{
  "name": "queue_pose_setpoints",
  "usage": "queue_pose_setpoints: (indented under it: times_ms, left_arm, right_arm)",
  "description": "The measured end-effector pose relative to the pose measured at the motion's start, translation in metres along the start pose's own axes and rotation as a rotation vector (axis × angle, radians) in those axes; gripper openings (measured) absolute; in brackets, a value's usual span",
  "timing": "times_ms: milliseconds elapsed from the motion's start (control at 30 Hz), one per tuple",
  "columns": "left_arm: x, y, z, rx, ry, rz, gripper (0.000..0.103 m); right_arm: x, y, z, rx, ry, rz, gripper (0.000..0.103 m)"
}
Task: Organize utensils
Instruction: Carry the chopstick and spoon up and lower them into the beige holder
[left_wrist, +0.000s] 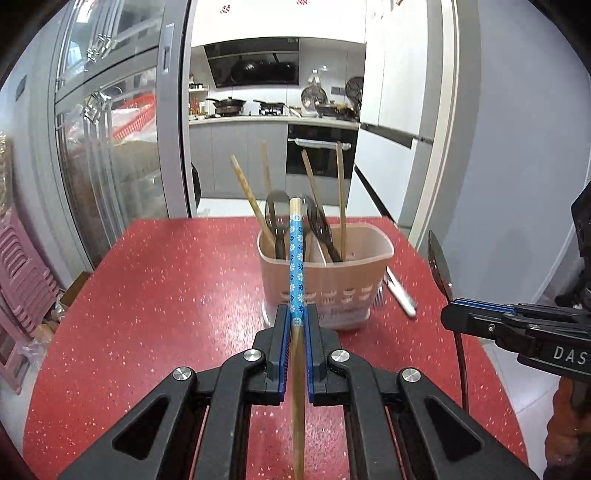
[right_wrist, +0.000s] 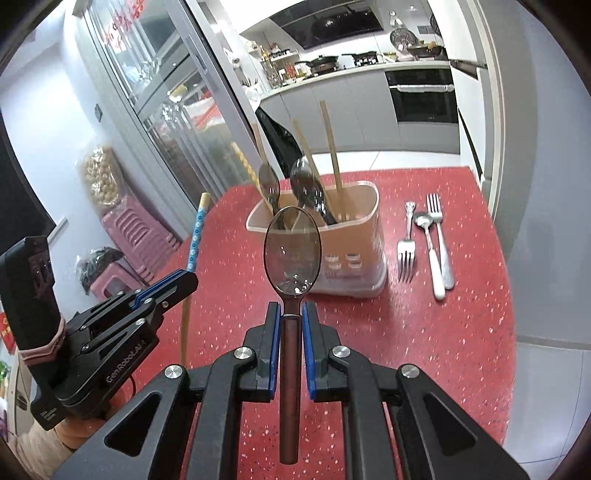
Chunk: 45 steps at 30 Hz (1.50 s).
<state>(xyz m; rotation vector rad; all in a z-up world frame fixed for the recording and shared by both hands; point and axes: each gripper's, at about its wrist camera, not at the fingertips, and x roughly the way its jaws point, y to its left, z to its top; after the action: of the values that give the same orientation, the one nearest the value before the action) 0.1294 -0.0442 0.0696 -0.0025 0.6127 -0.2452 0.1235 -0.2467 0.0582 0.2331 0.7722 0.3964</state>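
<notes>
Holding two utensils at once here, so worth slowing down. Left gripper (left_wrist: 296, 321) clamped shut on a wooden chopstick with a blue flower-patterned sleeve (left_wrist: 296, 258), pinched right at the bottom of the blue part, top end poking out well ahead of the fingertips and the bare wood shaft running back between the fingers. Right gripper (right_wrist: 291, 314) closed on a dark brown-handled spoon with a shiny metal bowl (right_wrist: 291, 254), gripped at the neck, bowl sitting just beyond the fingertips, handle trailing back under the camera.

Beige plastic utensil caddy with slotted sides (left_wrist: 325, 273) straight ahead of both sets of fingers on the red speckled tabletop (left_wrist: 166, 288), already stuffed with plain wooden chopsticks (left_wrist: 247, 192) and dark spoons (right_wrist: 306, 184). Looks like both pieces still need to go in.

Tips, just a judgement call:
- Dropping one in at a time, not both, since the grippers sit close beside each other.
- Tipping each piece toward upright above the rim before letting go, aiming for a gap between the sticks already leaning there.
- Keeping the squeeze on until the low end is inside the wall, otherwise likely to bounce out.
- Watching for knocking the caddy over, looks light.

Two forks and a white-handled small spoon (right_wrist: 428, 243) lying off to the right of the right fingers, next in line probably.
</notes>
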Motion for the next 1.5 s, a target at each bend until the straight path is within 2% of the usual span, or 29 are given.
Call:
queue_pose_setpoints:
  times_ms: [333, 633, 867, 1267, 1500]
  left_arm:
    - [-0.001, 0.018, 0.046, -0.044, -0.097, 0.019, 0.031]
    - [0.017, 0.031, 0.093, -0.102, -0.18, 0.026, 0.031]
    - [0.046, 0.028, 0.121, -0.138, -0.214, 0.0, 0.031]
    - [0.092, 0.028, 0.141, -0.22, -0.295, -0.002, 0.031]
    - [0.108, 0.027, 0.131, -0.216, -0.366, 0.02, 0.031]
  right_arm:
    - [-0.006, -0.005, 0.044, -0.011, -0.09, -0.022, 0.012]
    - [0.0, -0.016, 0.092, 0.004, -0.186, -0.041, 0.012]
    - [0.02, -0.02, 0.123, -0.013, -0.215, -0.045, 0.012]
    - [0.07, -0.036, 0.145, -0.046, -0.273, -0.069, 0.012]
    - [0.095, -0.038, 0.137, -0.107, -0.311, -0.115, 0.012]
